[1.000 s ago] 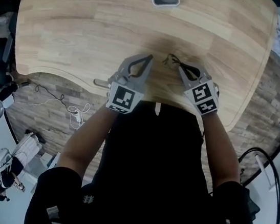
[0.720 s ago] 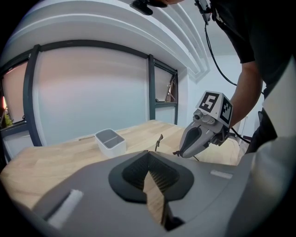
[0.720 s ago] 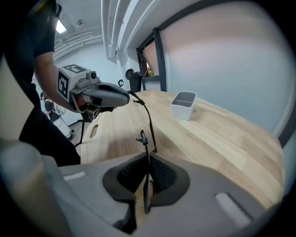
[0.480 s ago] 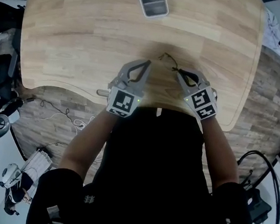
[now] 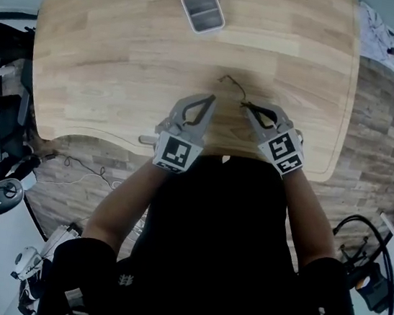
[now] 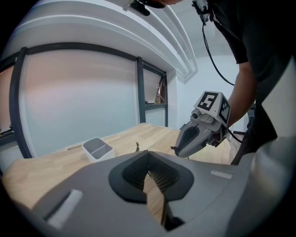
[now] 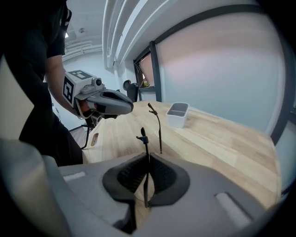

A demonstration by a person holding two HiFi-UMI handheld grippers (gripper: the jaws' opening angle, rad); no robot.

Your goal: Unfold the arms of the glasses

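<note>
Pale wood planks make up the table [image 5: 111, 46], seen from the head view with wood-pattern floor round it. Both claws are over its near edge. The left claw [image 5: 211, 98] and the right claw [image 5: 245, 107] point away from the person with their tips close together, and the thin dark glasses [image 5: 233, 87] stick out beyond the right claw's tip, clear of the table. A grey tray [image 5: 202, 10] sits well beyond both claws. In the left gripper view the left claw [image 6: 148, 154] is pressed together with nothing in it. The right claw [image 6: 178, 149] hangs just ahead and to its right, and the tray [image 6: 98, 149] lies farther off to the left. In the right gripper view the right claw [image 7: 148, 156] is pinching a thin black part of the glasses [image 7: 144, 141], and one arm curves up ahead of its tip. The left claw [image 7: 129, 107] is up to the left.
</note>
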